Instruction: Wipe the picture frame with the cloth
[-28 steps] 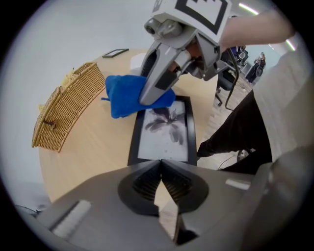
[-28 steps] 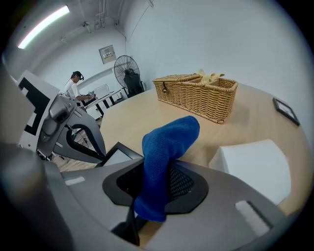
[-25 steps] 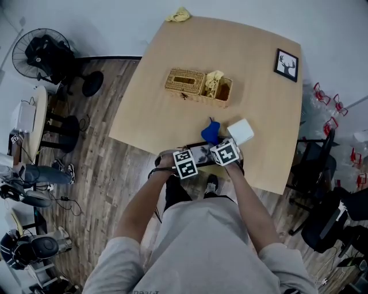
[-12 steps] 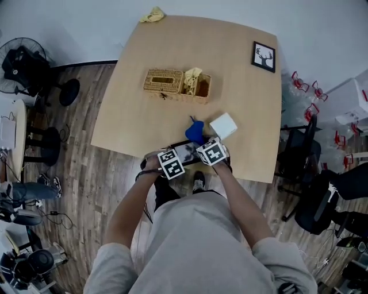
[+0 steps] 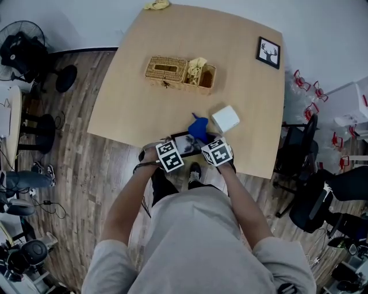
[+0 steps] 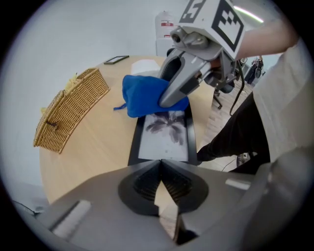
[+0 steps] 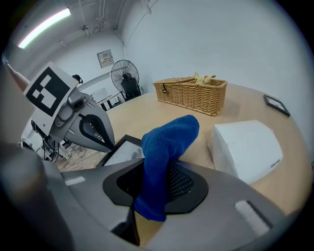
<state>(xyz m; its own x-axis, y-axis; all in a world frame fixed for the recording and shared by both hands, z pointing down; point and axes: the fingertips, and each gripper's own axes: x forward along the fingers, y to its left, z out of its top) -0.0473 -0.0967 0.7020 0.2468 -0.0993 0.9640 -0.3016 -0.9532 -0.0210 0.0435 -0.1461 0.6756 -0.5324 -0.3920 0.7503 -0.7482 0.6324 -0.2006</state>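
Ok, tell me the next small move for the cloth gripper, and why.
Probably sweep the right gripper toward the left gripper, dragging the blue cloth along the glass. The cloth, clamped in the right jaws, sits at the picture frame's far end, and the glass between it and the left gripper's closed jaws lies bare.

I count two frames: near picture frame (image 5: 185, 143) at six o'clock, far picture frame (image 5: 269, 53) at two o'clock. One blue cloth (image 5: 199, 127), one wicker basket (image 5: 167, 69), one white box (image 5: 225, 119), one yellow rag (image 5: 156, 4), one table (image 5: 247, 86). My two tongs: left gripper (image 6: 160, 162), right gripper (image 6: 167, 100).
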